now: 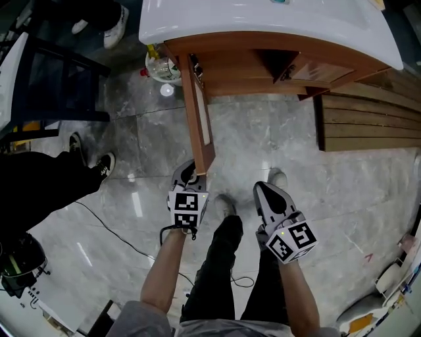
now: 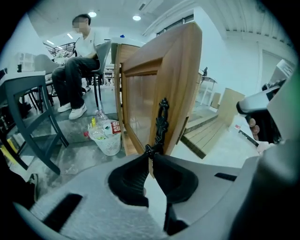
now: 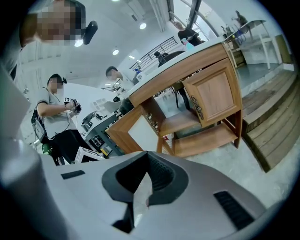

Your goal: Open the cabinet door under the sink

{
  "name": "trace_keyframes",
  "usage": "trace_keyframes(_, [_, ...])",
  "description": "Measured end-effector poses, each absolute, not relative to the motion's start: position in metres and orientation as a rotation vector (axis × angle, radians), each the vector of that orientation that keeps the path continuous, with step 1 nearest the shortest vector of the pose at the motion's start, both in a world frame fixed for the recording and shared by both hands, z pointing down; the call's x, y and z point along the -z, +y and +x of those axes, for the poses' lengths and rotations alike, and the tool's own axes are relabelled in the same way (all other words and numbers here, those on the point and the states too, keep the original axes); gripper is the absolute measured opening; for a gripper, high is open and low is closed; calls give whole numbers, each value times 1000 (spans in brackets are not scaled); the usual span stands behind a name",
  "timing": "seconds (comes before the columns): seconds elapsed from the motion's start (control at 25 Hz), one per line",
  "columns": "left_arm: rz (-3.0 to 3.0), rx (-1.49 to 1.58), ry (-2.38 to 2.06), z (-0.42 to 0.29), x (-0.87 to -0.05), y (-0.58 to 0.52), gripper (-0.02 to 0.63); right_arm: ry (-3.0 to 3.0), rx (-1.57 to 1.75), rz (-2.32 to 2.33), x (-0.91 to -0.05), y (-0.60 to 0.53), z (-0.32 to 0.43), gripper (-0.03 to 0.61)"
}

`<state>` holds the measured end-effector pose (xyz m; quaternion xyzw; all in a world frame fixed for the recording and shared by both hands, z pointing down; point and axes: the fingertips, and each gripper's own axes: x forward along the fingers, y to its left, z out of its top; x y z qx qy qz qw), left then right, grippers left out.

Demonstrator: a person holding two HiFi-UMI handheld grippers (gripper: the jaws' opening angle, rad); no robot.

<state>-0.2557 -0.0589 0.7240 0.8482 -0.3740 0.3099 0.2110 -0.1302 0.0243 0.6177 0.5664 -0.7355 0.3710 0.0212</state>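
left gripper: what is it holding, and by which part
The left gripper is shut on the black handle of the open cabinet door, pinching its lower end. The right gripper, jaws together, holds nothing.

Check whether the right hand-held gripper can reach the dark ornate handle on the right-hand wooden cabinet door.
Probably yes: only bare grey floor lies between the empty right hand-held gripper and that dark ornate handle.

This is an open indoor hall set up as a test or demonstration space, not a home. A free-standing wooden sink cabinet (image 1: 276, 62) with a white basin (image 1: 263, 20) stands alone on a polished grey stone-tile floor (image 1: 276, 145), beside a slatted wooden platform (image 1: 368, 118). Around it are ceiling spotlights (image 2: 136, 18), a seated person (image 2: 77, 61) on a chair (image 2: 104, 54), and a standing person (image 3: 56, 112) with strapped-on gear.
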Motion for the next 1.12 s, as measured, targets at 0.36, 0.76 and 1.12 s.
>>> trace_keyframes(0.36, [2180,-873,-1201,-288,-727,-60,25,-2295,-1162,1750,-602,50,-132,9])
trace_keyframes(0.76, [2155,-797,-1224,-282,-670,-14,8,-2354,-1120,1732,-557,74,-121,9])
trace_keyframes(1.12, [2261,-607,-1203,-236,-531,12,8,-2431,-1049,1711,-474,81,-107,9])
